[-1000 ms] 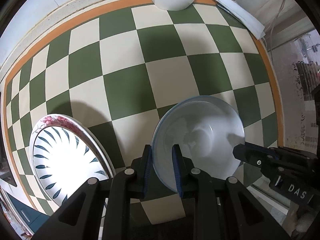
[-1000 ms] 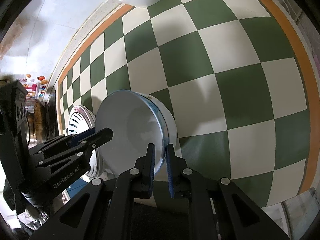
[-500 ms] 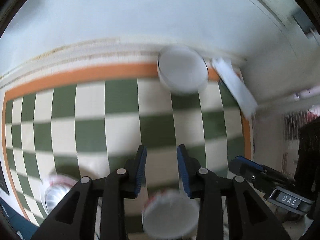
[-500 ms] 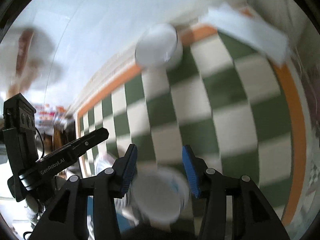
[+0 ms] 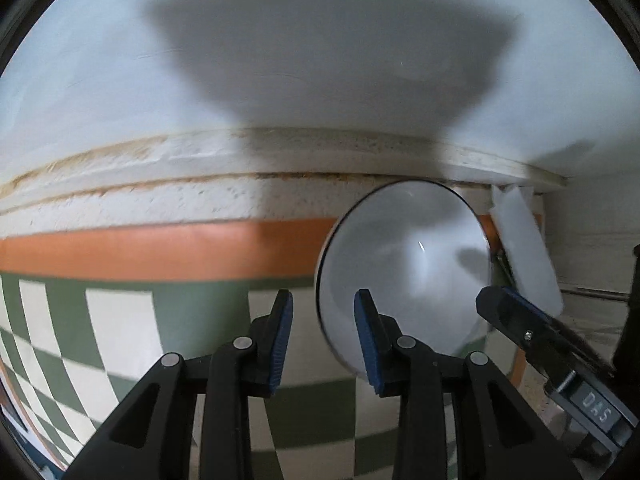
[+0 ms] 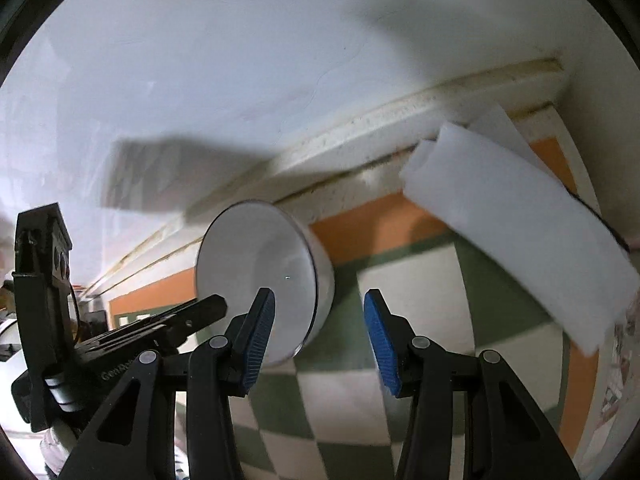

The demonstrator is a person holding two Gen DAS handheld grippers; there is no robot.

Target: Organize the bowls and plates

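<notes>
The left gripper hangs over the desk, which is covered in a green-and-cream checked cloth with an orange border, its blue-padded black fingers parted with nothing between them. A round white ceramic bowl with a thin dark rim stands at the desk's far edge near its right corner, just beyond the right finger, and a folded white paper sheet lies just beside it at that corner. The right gripper shows only one black finger, reaching in from the lower right toward the bowl.

White wall at back w/ big dark shadows; stained cream ledge below it. Green-and-cream checked tablecloth, orange border. Folded white paper near corner.
</notes>
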